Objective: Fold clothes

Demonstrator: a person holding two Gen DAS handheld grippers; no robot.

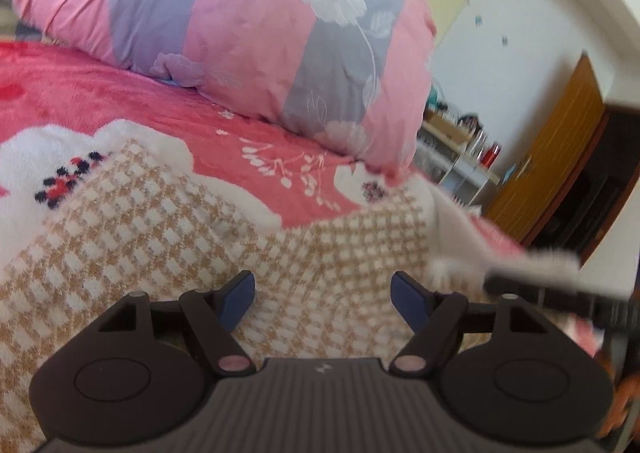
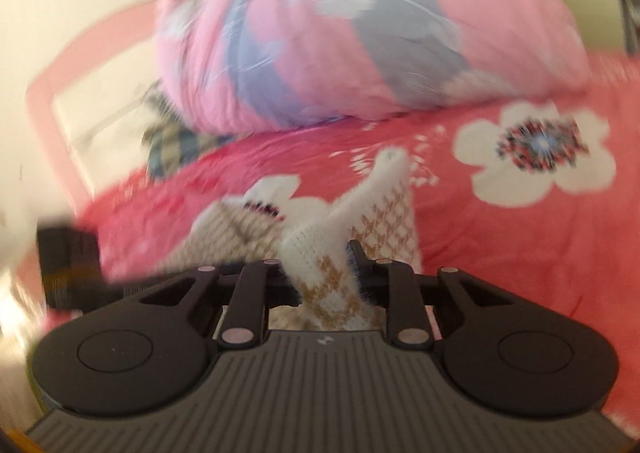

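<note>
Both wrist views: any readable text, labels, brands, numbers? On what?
No readable text in either view.
Small pale mark on the left gripper body and the same on the right gripper body: a logo, no letters.
Shelf clutter beside the bed: too small and blurred to read.

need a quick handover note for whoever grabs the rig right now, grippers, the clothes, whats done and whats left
Left gripper: jaws open, empty, hovering over the sweater.
Right gripper: jaws closed on a bunched fold of the sweater's white-and-tan knit, lifting it.
The sweater lies on the red floral blanket, in front of the pink and grey duvet.
Done: one edge gripped.
Left: carry the fold over, flatten, finish.
</note>
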